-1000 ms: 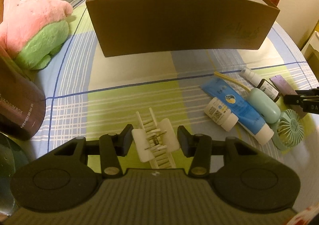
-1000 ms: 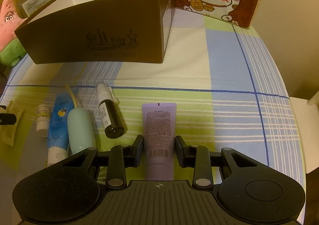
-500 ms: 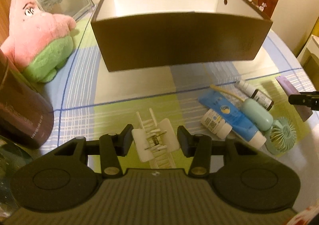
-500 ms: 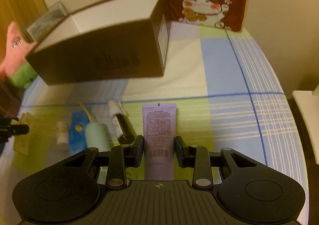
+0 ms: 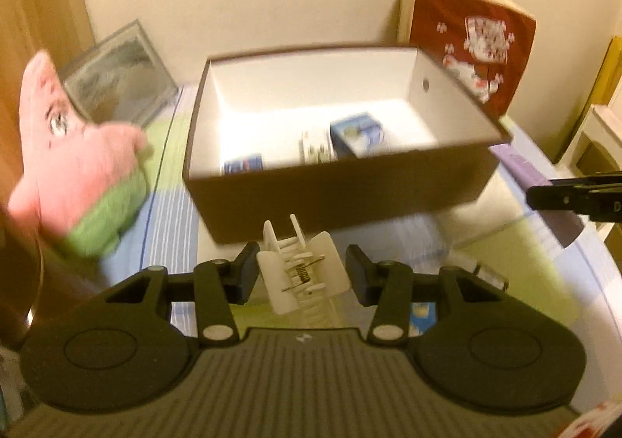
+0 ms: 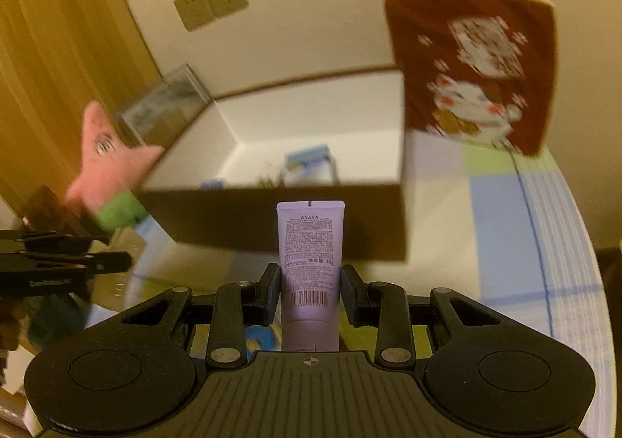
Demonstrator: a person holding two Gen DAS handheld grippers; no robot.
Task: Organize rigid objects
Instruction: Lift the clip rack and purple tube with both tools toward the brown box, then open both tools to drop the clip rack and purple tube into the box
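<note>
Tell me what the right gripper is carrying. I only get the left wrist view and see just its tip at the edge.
Observer: The right gripper is shut on a lilac tube, with a pad on each side by the barcode.
Operator: Which end leads?
Observer: The flat crimped end, pointing at the brown box. The cap end is hidden under the gripper.
Operator: Label up?
Observer: Yes, the printed side faces the camera.

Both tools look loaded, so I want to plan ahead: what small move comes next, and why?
Probably carry both forward over the brown box: the left hand-held gripper holds a white hair clip, the right hand-held gripper a lilac tube, both short of its open top.
</note>
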